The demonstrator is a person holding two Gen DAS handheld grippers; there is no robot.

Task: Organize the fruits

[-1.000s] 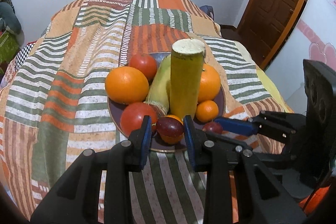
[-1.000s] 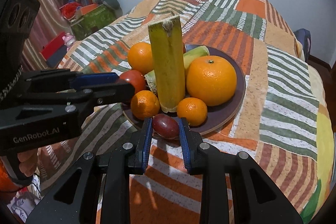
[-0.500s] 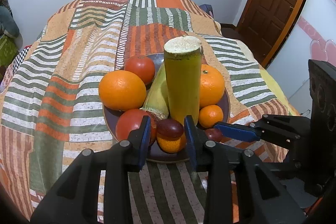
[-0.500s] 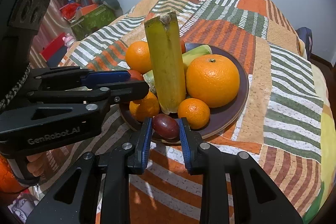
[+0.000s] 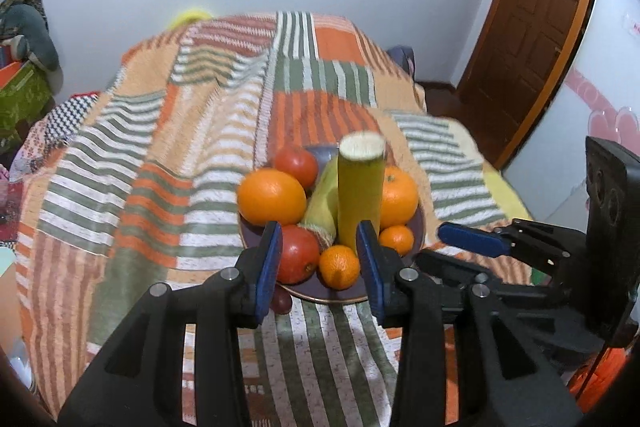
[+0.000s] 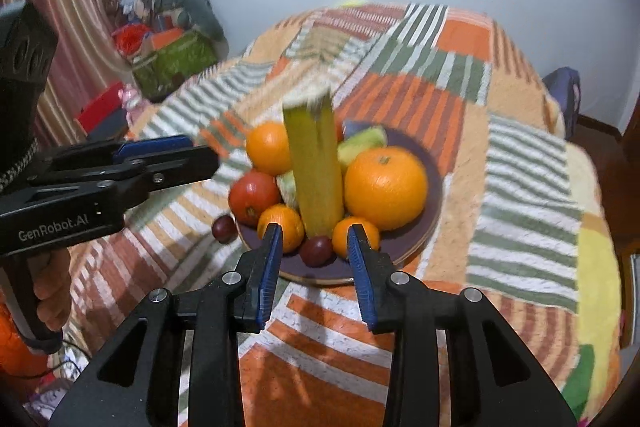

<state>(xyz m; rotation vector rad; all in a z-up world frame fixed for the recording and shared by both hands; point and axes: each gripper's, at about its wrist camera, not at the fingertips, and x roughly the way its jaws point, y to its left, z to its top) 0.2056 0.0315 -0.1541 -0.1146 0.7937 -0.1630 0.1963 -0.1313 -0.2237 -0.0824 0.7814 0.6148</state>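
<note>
A dark plate (image 6: pixel 416 247) on the striped cloth holds oranges, tomatoes, small tangerines and an upright yellow-green stalk (image 6: pixel 316 167). One dark plum (image 6: pixel 317 250) lies on the plate's near edge, beyond my open, empty right gripper (image 6: pixel 315 267). A second plum (image 6: pixel 224 229) lies on the cloth just left of the plate; in the left wrist view it (image 5: pixel 282 301) shows partly behind a finger. My left gripper (image 5: pixel 322 267) is open and empty, drawn back above the plate's (image 5: pixel 352 295) near edge.
The round table wears a striped orange, green and white cloth (image 5: pixel 160 187). A wooden door (image 5: pixel 532 27) stands at the right. Boxes and cushions (image 6: pixel 172 55) pile up at the far left of the room.
Both grippers opened, let go of their plums and pulled back and up. One plum now lies on the plate's edge, the other on the cloth beside the plate.
</note>
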